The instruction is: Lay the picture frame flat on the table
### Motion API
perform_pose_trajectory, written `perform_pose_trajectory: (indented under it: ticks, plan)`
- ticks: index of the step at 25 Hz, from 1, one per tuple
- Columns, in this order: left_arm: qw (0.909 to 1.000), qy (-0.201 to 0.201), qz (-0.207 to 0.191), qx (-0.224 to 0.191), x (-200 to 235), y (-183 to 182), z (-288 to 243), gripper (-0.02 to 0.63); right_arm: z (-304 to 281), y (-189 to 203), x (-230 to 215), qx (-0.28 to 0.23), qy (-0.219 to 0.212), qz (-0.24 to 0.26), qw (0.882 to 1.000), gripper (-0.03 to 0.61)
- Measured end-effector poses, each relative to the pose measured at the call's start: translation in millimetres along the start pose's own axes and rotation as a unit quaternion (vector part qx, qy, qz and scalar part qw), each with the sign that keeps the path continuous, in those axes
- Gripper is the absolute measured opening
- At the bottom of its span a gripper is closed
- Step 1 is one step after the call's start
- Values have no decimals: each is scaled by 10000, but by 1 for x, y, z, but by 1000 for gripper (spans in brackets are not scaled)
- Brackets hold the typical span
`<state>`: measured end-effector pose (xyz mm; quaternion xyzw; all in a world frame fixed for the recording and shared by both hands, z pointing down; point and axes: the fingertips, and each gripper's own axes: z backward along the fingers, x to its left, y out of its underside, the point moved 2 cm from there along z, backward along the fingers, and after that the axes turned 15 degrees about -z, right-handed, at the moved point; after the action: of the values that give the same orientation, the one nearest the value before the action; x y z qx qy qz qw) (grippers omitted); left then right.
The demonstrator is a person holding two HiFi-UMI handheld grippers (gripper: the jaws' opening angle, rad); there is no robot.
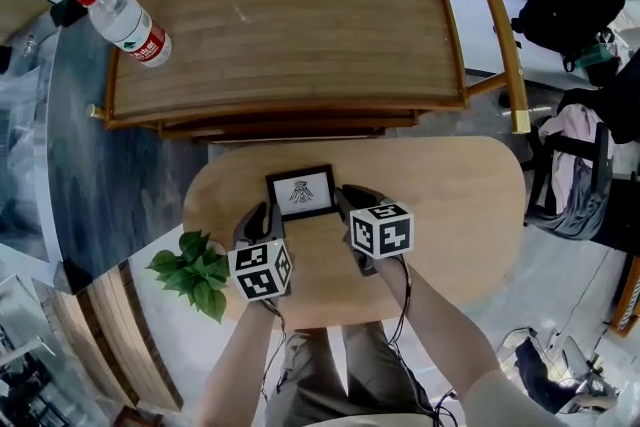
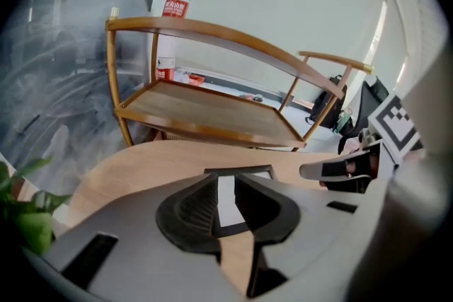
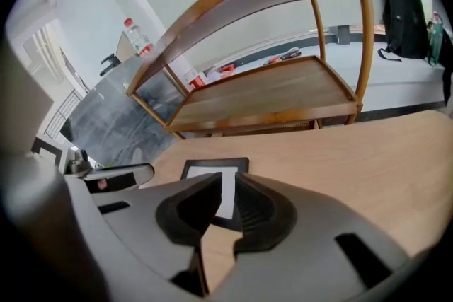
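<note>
A small black picture frame (image 1: 301, 192) with a bird drawing lies flat, face up, at the far side of the round wooden table (image 1: 455, 205). My left gripper (image 1: 257, 221) is just off its near left corner and my right gripper (image 1: 350, 205) just off its right edge. Both stand narrowly open with nothing between the jaws. In the left gripper view the frame (image 2: 241, 171) shows through the gap of the left gripper (image 2: 226, 186). The right gripper view has the frame (image 3: 212, 167) straight ahead of the right gripper (image 3: 226, 184), flat on the tabletop.
A wooden two-tier shelf (image 1: 290, 25) stands right behind the table, with a water bottle (image 1: 125, 20) at its left end. A green plant (image 1: 195, 270) sits at the table's left edge. A black backpack (image 1: 575, 5) and a chair with clothes (image 1: 575, 180) are on the right.
</note>
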<state>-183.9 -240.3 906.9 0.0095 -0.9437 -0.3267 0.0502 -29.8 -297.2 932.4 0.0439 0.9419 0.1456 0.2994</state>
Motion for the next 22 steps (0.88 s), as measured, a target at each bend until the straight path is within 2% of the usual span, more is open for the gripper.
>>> perform_pose_trajectory:
  ticks: [5, 12, 15, 22]
  plan:
    - [9994, 52, -73, -322, -8, -48, 59, 43, 70, -23, 40, -424, -167, -29, 9990, 23]
    - [9966, 159, -448, -680, -16, -119, 158, 21, 181, -57, 117, -1028, -483, 453, 9925, 17]
    - [9932, 186, -656, -943, -18, -150, 212, 20, 232, -66, 152, -1287, -591, 649, 9878, 17]
    - [9808, 243, -1078, -1608, -34, -208, 328, 20, 344, -77, 230, -1922, -1008, 729, 9734, 11]
